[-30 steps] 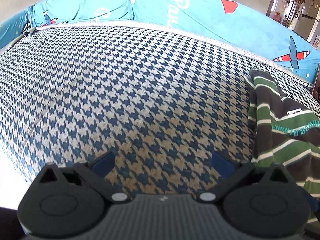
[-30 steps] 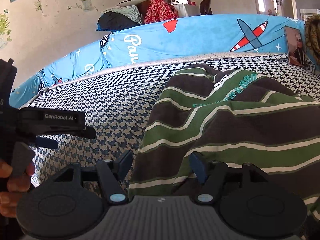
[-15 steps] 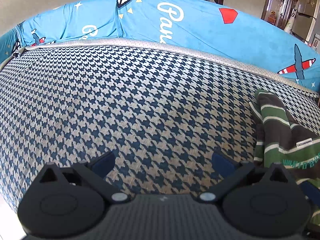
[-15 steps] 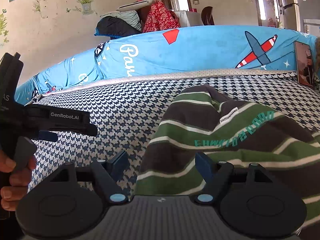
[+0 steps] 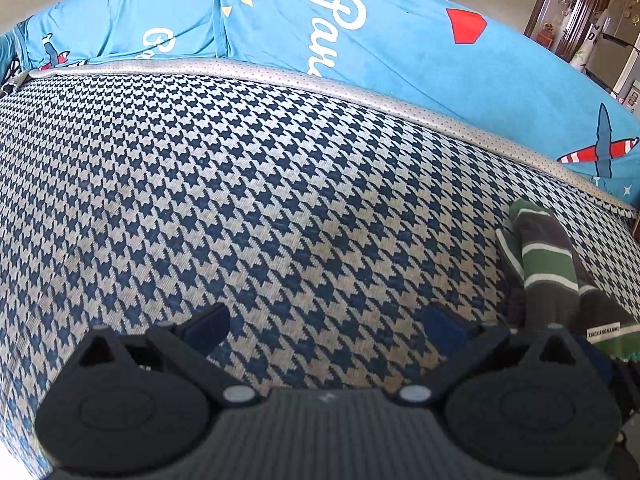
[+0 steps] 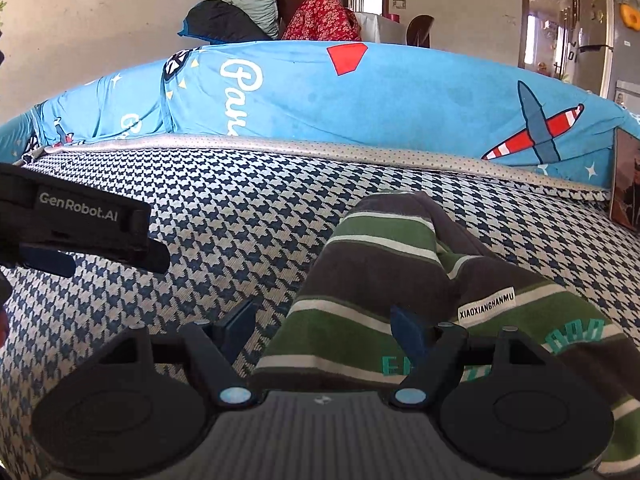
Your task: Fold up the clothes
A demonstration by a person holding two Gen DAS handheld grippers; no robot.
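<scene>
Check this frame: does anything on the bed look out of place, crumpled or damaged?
Only the striped shirt stands out: it lies bunched in a rumpled heap on the checked bedcover, not spread flat, its white label facing up. No tears or spills show. The right gripper is open over the shirt's edge; the left gripper is open over bare cover.

A green, grey and white striped garment (image 6: 400, 264) lies on navy-and-white houndstooth bedding (image 5: 240, 200) beside a bright blue cushion (image 6: 380, 100).
</scene>
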